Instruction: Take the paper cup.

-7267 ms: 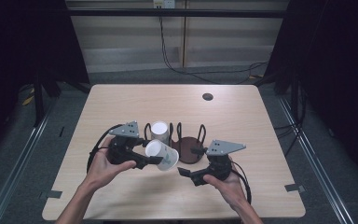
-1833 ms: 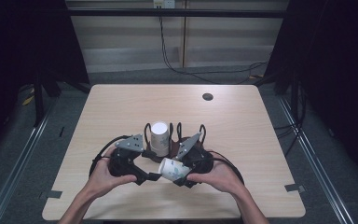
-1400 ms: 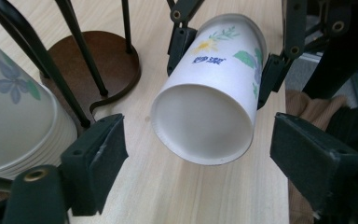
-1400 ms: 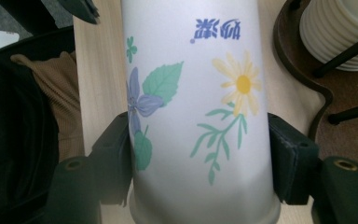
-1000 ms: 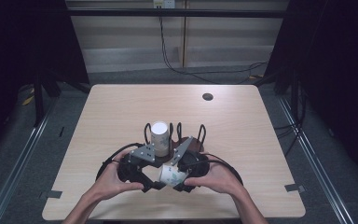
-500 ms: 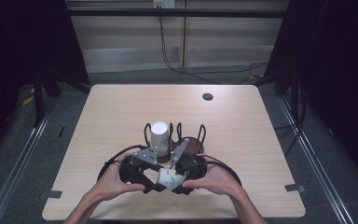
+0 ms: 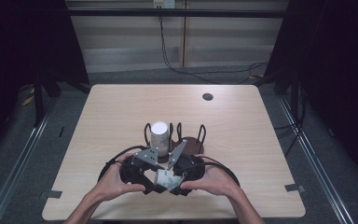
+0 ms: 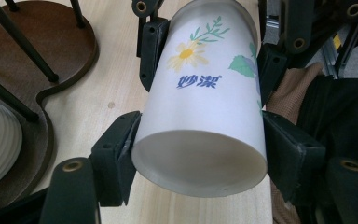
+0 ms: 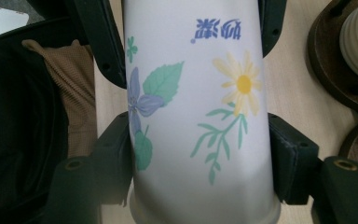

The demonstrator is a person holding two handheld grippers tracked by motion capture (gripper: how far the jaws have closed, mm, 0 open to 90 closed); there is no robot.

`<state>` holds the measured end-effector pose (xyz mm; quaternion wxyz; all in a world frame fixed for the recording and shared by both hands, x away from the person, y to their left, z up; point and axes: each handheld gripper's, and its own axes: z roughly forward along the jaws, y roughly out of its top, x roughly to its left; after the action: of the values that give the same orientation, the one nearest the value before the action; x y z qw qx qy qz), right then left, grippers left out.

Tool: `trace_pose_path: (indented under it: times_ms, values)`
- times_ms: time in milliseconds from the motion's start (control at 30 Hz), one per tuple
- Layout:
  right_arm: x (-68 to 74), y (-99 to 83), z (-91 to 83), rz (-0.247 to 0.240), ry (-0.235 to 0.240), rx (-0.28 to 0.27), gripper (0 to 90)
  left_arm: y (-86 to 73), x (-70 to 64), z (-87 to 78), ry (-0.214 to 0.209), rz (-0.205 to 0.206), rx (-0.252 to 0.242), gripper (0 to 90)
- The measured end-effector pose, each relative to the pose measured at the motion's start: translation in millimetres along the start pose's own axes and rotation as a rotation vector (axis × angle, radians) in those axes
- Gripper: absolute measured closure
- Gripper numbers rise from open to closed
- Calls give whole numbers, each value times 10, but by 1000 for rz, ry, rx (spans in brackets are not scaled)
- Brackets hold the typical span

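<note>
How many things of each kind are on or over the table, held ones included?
Paper cups: 2, a flowered cup held between both claws, a ribbed cup in the rack.
Cup racks: 1, the rack.
Small dark discs: 1, the disc.
Total: 4.

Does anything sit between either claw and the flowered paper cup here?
Nothing visible does: the left claw and the right claw each have both jaws against the sides of the flowered paper cup.
</note>
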<state>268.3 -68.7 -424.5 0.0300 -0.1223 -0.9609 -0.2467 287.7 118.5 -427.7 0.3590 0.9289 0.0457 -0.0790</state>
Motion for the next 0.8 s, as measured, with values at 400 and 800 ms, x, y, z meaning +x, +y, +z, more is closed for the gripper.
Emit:
trace_pose_path:
  times_ms: [400, 800]
  values:
    - [-11, -15, -23, -3, 5, -35, 299, 7, -13, -49, 1, 8, -24, 371]
    - [-50, -85, -92, 26, -21, -129, 164, -8, -7, -115, 12, -14, -58, 375]
